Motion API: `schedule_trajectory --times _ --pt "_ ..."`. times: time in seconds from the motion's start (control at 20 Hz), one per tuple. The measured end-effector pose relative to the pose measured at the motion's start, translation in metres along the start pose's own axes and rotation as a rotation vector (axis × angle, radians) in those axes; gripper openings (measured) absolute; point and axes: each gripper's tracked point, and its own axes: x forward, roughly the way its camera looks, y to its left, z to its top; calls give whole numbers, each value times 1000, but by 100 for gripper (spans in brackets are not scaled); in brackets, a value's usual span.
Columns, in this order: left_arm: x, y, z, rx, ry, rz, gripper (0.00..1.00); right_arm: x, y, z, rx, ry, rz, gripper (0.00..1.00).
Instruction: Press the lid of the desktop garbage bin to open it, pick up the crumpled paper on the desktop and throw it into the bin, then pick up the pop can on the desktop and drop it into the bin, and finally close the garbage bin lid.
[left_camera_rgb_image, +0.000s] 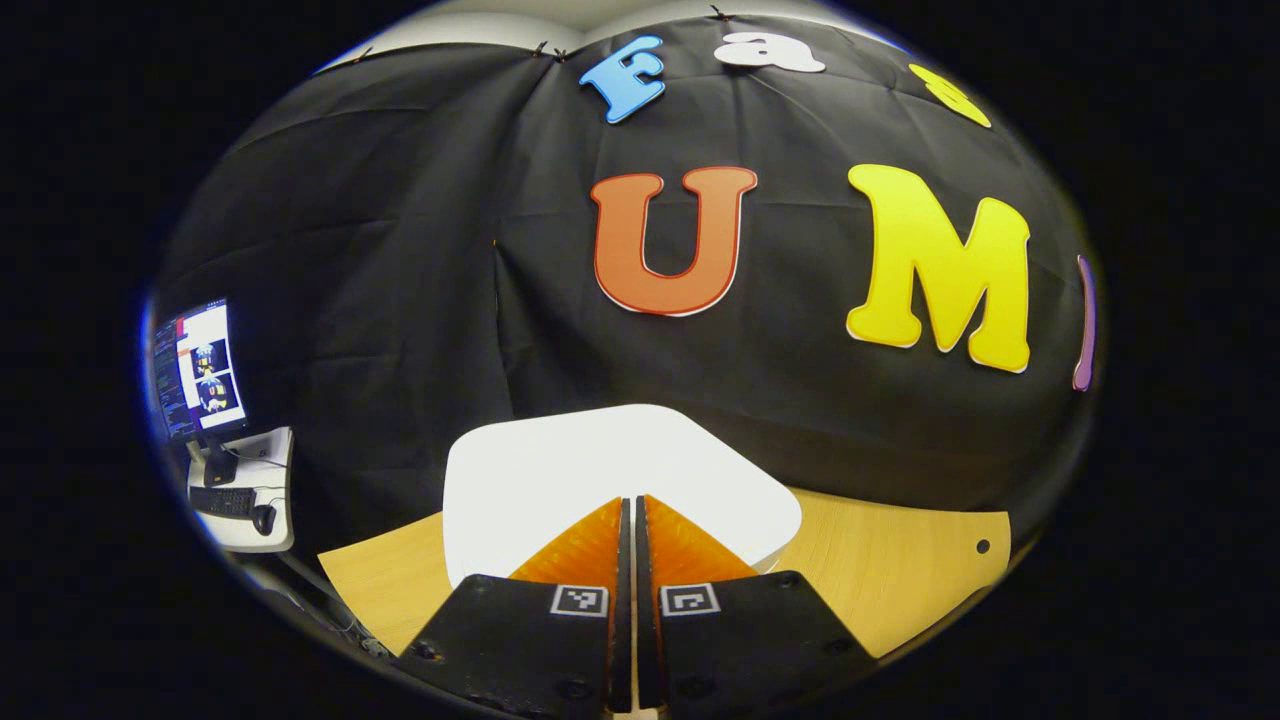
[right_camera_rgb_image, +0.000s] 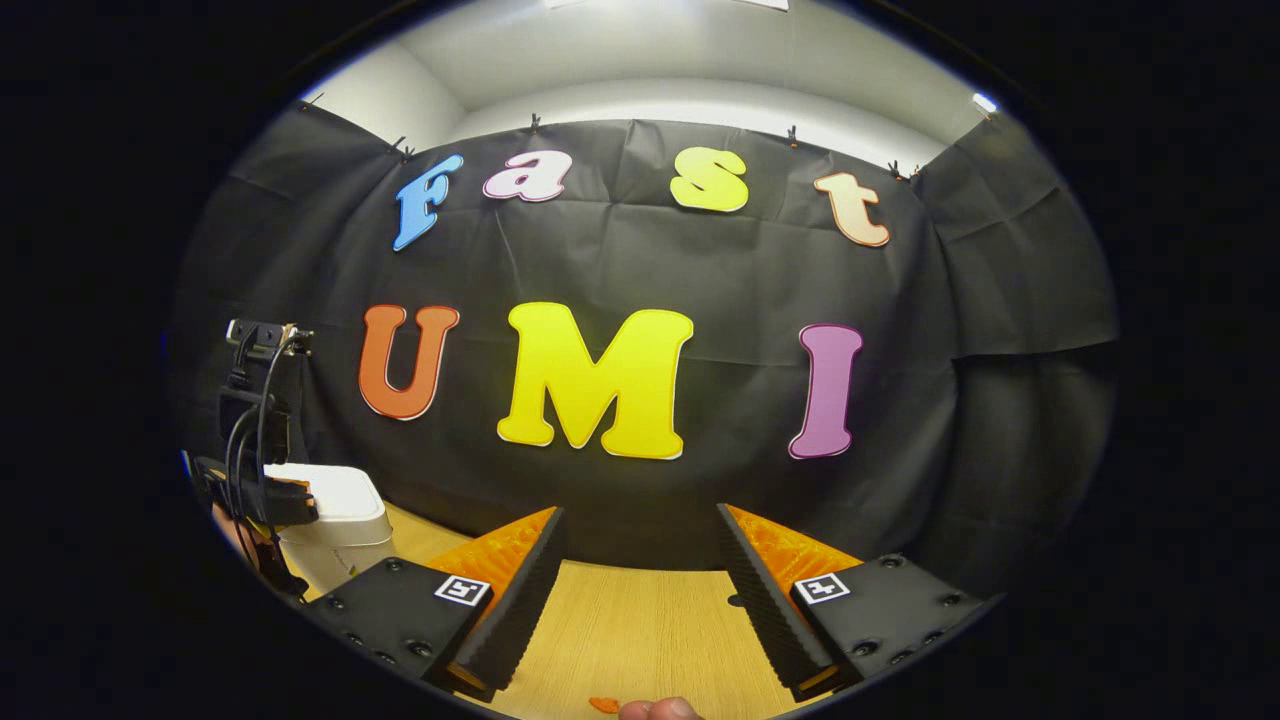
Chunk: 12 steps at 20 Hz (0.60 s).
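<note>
Closed left fingers (left_camera_rgb_image: 634, 520) over white bin lid (left_camera_rgb_image: 560, 470), wooden desktop (left_camera_rgb_image: 890, 570) beneath.

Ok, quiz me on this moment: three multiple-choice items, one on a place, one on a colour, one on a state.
1. Where are the left tongs? A) over a plate B) over the bin lid C) over a can
2. What colour is the bin lid? A) white B) green C) red
3. How are the right tongs? A) shut on paper B) shut on a can C) open, holding nothing

Answers: 1 B, the left gripper view shows their tips over the lid; 2 A, the lid is plain white in both views; 3 C, bare wooden table shows through the wide gap.
</note>
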Motion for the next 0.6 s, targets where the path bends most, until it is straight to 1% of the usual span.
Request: schedule_trajectory --times 0.05,0.2,0.35,0.45,0.6 --pt "1 0 1 2 -7 -2 4 1 1 -2 2 4 1 94" --pt "3 -2 -4 -20 1 -4 4 3 4 -4 -3 10 8 94" --pt "3 1 -9 36 15 25 3 4 7 -7 8 9 13 94" --pt "4 0 -10 27 -3 37 4 6 9 -9 13 17 15 94" --pt "3 -2 -5 15 -45 35 3 5 7 -9 14 16 19 94"
